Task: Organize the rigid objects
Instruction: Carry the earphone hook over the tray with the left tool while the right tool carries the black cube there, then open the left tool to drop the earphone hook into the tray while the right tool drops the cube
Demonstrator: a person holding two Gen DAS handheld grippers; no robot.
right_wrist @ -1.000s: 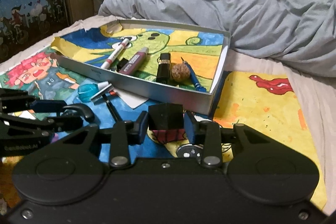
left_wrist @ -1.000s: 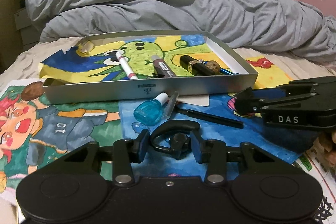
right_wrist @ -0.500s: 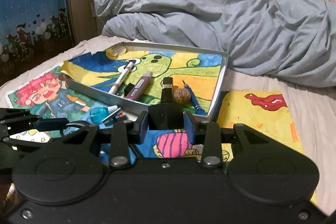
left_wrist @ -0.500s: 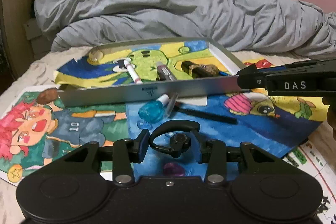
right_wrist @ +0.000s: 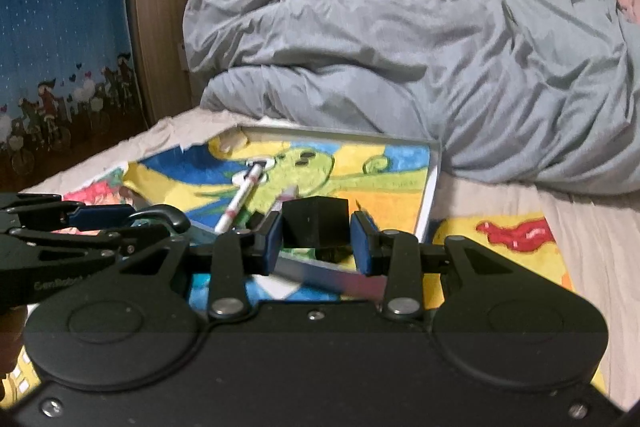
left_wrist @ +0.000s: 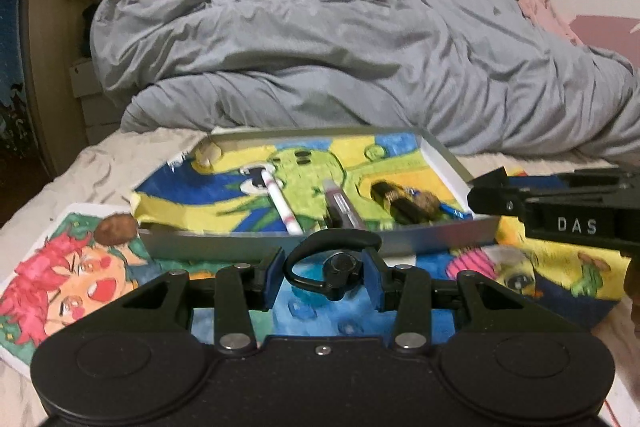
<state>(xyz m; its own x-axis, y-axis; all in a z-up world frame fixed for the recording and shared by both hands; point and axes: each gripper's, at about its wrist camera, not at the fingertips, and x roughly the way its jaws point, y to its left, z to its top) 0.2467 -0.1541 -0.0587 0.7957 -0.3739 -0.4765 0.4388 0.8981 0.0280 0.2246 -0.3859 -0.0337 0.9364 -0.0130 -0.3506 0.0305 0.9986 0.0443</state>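
Black cube: a small dark block (right_wrist: pixel 316 223) sits clamped between the blue pads of the right tool (right_wrist: pixel 316 237); both pads press its side faces.
Black hook piece: a curved black earpiece-like thing (left_wrist: pixel 336 263) sits between the pads of the left tool (left_wrist: pixel 324 277); the grip looks closed on it, though whether both pads truly bear on it is hard to read from this angle.
Silver tray: a shallow metal tray (right_wrist: pixel 434 179) lies on the bed just ahead of and below both tools, lined with a painted green-and-yellow drawing.
Tray's long axis: it runs across the left wrist view, side to side; from the right wrist view it runs away on a slant, near corner closest.
Tray contents: a white marker (left_wrist: pixel 280 205), a grey-purple tube (left_wrist: pixel 342 209), a dark lipstick-like case (left_wrist: pixel 394 201), and something brown and a blue pen beside it.
Free floor in tray: the yellow-orange patch on the right half, straight beyond the cube, looks bare.
Nearer hand: the right tool hangs at the tray's near wall, with the cube lined up over the rim; the left one faces the long front wall (left_wrist: pixel 320 245) from slightly farther back.
Coming move, as judged: carry each held piece forward over the near wall and set it down on bare lining, cube probably first.
Risk: the hook piece could snag or swing on release.
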